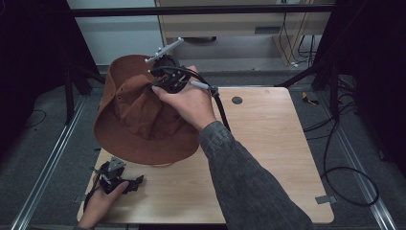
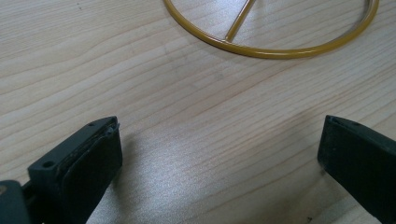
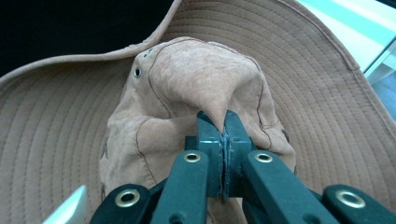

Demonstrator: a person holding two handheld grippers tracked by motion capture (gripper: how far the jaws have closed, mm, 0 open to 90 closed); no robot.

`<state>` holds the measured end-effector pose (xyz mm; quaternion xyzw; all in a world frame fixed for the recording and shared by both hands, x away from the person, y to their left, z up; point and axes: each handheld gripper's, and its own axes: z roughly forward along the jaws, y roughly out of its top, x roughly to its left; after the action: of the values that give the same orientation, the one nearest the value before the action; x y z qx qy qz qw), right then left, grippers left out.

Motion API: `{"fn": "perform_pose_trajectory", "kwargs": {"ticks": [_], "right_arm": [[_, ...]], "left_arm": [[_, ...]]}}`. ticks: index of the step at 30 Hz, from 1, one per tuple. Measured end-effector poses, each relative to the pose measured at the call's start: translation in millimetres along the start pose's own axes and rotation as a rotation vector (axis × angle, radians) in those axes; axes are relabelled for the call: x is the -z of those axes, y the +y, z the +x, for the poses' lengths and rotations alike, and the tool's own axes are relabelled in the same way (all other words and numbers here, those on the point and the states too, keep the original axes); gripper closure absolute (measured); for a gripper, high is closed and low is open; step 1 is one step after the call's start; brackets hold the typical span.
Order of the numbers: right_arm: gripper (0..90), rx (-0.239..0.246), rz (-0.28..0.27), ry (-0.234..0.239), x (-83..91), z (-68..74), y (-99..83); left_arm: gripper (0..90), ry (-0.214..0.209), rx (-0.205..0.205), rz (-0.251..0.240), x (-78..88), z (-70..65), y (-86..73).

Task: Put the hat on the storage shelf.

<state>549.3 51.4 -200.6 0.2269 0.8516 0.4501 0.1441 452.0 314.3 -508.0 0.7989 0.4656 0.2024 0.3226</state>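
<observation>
A brown wide-brimmed hat (image 1: pixel 139 120) hangs above the left part of the wooden table (image 1: pixel 268 158). My right gripper (image 1: pixel 160 84) is shut on a fold of its crown, and in the right gripper view the jaws pinch the cloth of the hat (image 3: pixel 196 84) at my right gripper (image 3: pixel 223 126). A round yellow wire stand (image 1: pixel 160 165) sits on the table under the hat, mostly hidden by the brim. The left gripper view shows its ring, the yellow wire stand (image 2: pixel 275 49), just ahead of my left gripper (image 2: pixel 219 154), which rests open over bare wood. My left gripper (image 1: pixel 136 181) sits at the table's front left corner.
A round grommet hole (image 1: pixel 237 100) sits near the table's far edge. Black cables (image 1: pixel 344 172) lie on the floor to the right. Metal rails (image 1: pixel 52 158) run along both sides of the table.
</observation>
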Motion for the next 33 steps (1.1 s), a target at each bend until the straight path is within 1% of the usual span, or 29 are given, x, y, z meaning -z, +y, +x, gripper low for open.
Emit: {"fn": "perform_pose_trajectory", "kwargs": {"ticks": [2, 13, 25, 33], "right_arm": [[89.0, -0.003, 0.001, 0.0, -5.0, -0.1, -0.7], [88.8, -0.021, 0.014, 0.014, -23.4, -1.8, -1.5], [88.4, -0.015, 0.023, 0.027, -32.0, 2.5, -1.5], [87.8, -0.016, 0.049, 0.032, -41.8, 3.6, -3.9]], "left_arm": [[0.0, 0.001, 0.004, -0.004, -0.3, -0.3, 0.0], [0.0, 0.0, 0.001, -0.003, -0.1, -0.3, -0.1], [0.0, -0.002, -0.005, 0.001, 0.2, -0.1, -0.1], [0.0, -0.002, -0.006, 0.001, 0.2, -0.2, -0.2]]}}
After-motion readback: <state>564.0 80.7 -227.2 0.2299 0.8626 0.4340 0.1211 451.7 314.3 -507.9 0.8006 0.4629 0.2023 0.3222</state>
